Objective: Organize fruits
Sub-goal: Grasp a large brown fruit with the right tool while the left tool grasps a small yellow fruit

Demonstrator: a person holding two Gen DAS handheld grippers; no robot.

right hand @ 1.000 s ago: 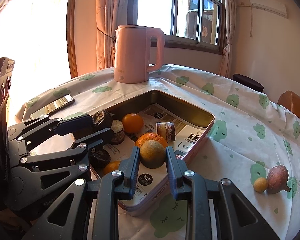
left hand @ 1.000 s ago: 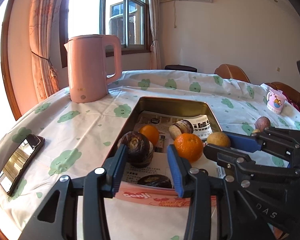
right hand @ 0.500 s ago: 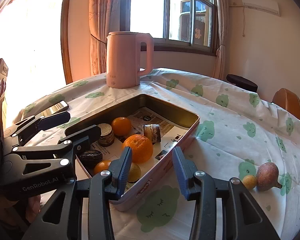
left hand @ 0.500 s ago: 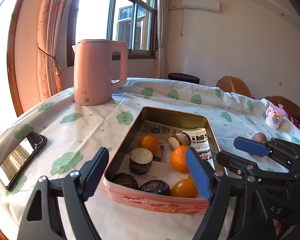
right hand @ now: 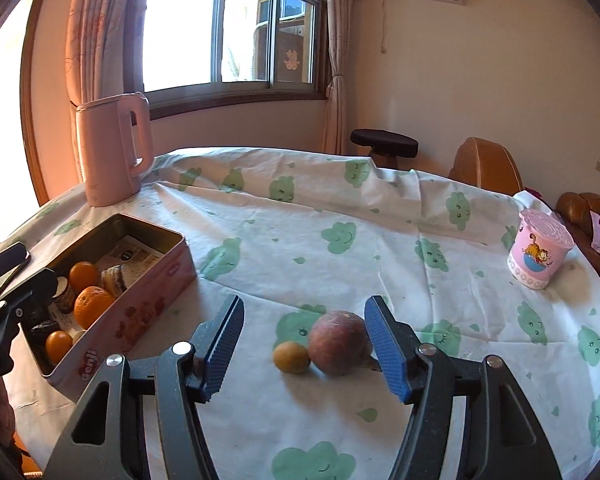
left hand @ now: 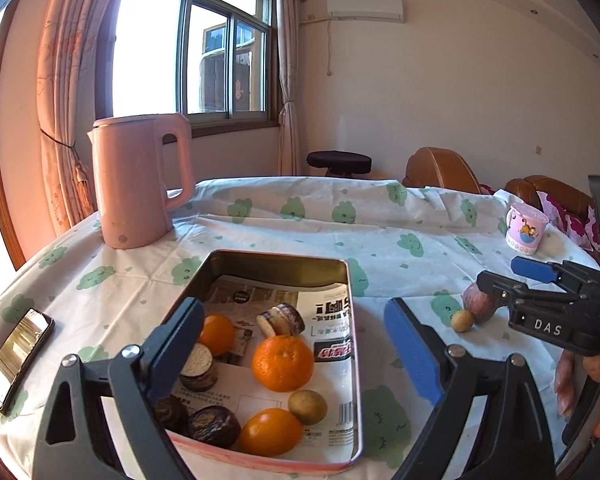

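Note:
A pink tin (left hand: 354, 364) (right hand: 148, 300) lined with newspaper holds three oranges (left hand: 283, 363), a small brownish fruit (left hand: 307, 407) and several dark round cakes (left hand: 214, 426). My left gripper (left hand: 292, 356) is open and empty, raised over the tin's near end. On the tablecloth right of the tin lie a reddish-purple fruit (right hand: 339, 343) (left hand: 478, 305) and a small yellow-brown fruit (right hand: 291, 357) (left hand: 462, 320), touching. My right gripper (right hand: 304, 346) is open and empty, its fingers either side of these two fruits and a little nearer the camera.
A pink kettle (left hand: 138, 180) (right hand: 114, 148) stands at the back left of the table. A phone (left hand: 18, 356) lies at the left edge. A pink cartoon cup (right hand: 538, 254) (left hand: 526, 232) stands at the right. Chairs and a stool stand behind the table.
Both grippers opened and pulled back. The left let go of a dark cake and the right a brownish fruit, both into the tin. The right swung right toward the two loose fruits.

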